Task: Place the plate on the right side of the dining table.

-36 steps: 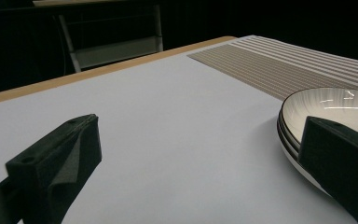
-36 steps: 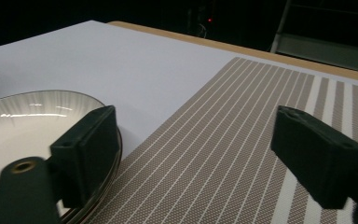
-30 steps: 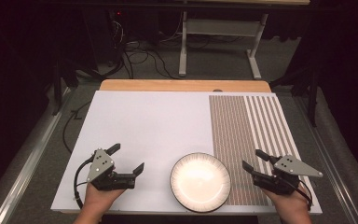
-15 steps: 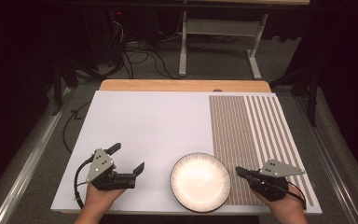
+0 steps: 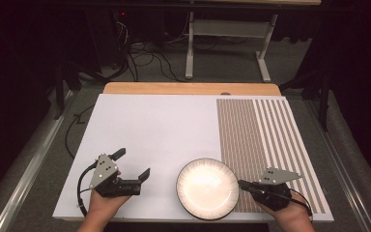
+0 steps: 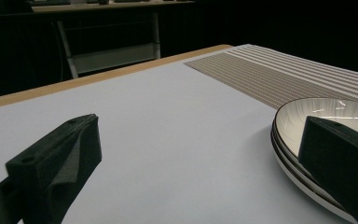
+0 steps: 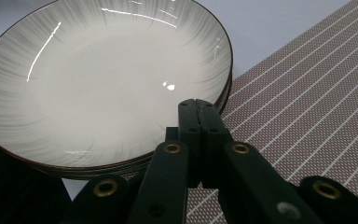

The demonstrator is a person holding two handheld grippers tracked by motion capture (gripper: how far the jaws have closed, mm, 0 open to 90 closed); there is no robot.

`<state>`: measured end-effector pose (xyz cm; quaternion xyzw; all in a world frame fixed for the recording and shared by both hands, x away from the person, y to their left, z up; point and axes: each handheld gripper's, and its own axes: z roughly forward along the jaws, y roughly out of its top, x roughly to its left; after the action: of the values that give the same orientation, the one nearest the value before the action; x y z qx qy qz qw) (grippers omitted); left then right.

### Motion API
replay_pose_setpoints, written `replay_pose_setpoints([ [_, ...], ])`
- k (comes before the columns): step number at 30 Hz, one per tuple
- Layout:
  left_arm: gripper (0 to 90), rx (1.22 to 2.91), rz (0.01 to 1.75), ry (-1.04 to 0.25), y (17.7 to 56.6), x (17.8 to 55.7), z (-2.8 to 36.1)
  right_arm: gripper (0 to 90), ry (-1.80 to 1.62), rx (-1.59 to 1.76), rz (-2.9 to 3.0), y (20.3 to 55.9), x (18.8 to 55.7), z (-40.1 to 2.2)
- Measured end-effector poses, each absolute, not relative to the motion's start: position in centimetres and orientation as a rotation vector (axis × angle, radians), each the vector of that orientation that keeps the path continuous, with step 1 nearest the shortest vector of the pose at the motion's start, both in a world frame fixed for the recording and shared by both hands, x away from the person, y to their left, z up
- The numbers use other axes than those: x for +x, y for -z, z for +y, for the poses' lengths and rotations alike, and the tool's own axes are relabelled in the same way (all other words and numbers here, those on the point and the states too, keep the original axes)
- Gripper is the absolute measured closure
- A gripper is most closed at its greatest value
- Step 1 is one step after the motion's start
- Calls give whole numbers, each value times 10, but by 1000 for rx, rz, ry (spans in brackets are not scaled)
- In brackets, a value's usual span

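A stack of white plates with dark rims (image 5: 206,187) sits near the front edge of the white board (image 5: 159,125). To its left, my left gripper (image 5: 134,163) rests open with nothing between its jaws; the left gripper view puts the plates (image 6: 326,116) behind its right jaw, and my left gripper (image 6: 199,126) spans bare board. My right gripper (image 5: 241,183) is shut with nothing in it, its tip at the stack's right rim. In the right gripper view, my right gripper (image 7: 196,105) has its jaws pressed together just over the rim of the top plate (image 7: 102,79).
A brown mat with white stripes (image 5: 256,130) covers the board's right part and reaches under my right gripper. A wooden table edge (image 5: 188,88) runs along the back. Beyond it, on the floor, are cables and a desk frame (image 5: 227,48).
My right gripper has gone from open to shut and moved left up to the plates' rim. The left gripper has stayed where it was.
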<state>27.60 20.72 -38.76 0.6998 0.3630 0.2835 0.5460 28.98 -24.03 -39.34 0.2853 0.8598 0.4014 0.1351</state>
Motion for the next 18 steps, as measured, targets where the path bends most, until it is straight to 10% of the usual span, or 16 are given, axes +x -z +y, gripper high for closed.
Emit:
replay_pose_setpoints([
  [18, 0, 1663, 853, -666, 387, 276, 207, 900, -1140, 814, 2485, 393, 288, -238],
])
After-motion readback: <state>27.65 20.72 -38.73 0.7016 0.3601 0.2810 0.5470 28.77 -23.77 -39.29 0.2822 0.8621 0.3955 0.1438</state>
